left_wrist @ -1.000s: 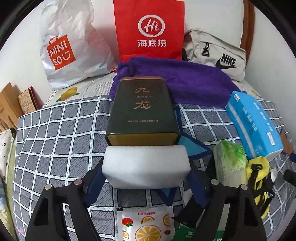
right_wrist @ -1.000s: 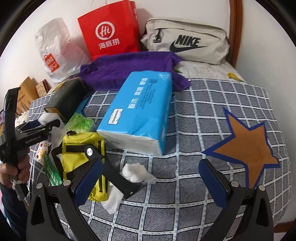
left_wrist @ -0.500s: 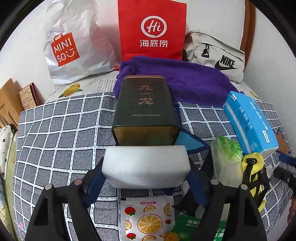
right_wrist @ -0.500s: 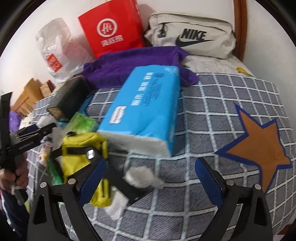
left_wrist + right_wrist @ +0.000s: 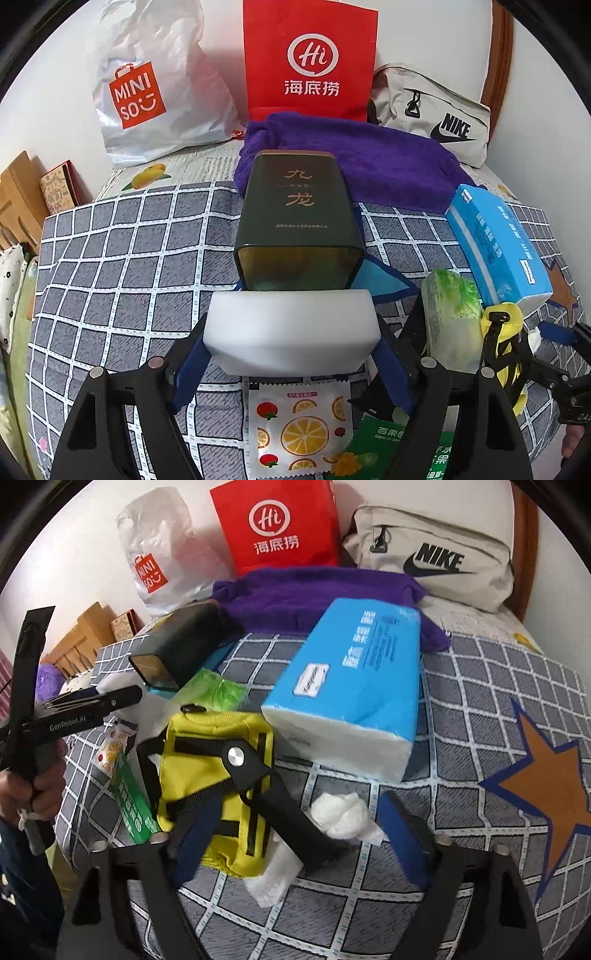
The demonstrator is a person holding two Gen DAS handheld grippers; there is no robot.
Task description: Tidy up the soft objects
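My left gripper point(image 5: 291, 354) is shut on a white foam sponge point(image 5: 291, 332), held just above the checked bed cover, in front of a dark green tin point(image 5: 297, 221). My right gripper point(image 5: 299, 834) is open over a crumpled white tissue point(image 5: 341, 814) that lies between its fingers. A yellow pouch with black straps point(image 5: 207, 768) lies by its left finger. A blue tissue pack point(image 5: 354, 679) lies just beyond. A purple towel point(image 5: 369, 158) lies behind the tin.
A Miniso bag point(image 5: 147, 85), a red paper bag point(image 5: 310, 62) and a Nike bag point(image 5: 436, 118) stand along the wall. A green tissue packet point(image 5: 450, 314), a fruit-print sachet point(image 5: 299, 428) and a green packet point(image 5: 129, 797) lie on the cover point(image 5: 110, 258).
My left gripper pulled back from the tin with the sponge, showing the fruit sachet below. My right gripper moved forward and lower, and the crumpled tissue now sits between its fingers.
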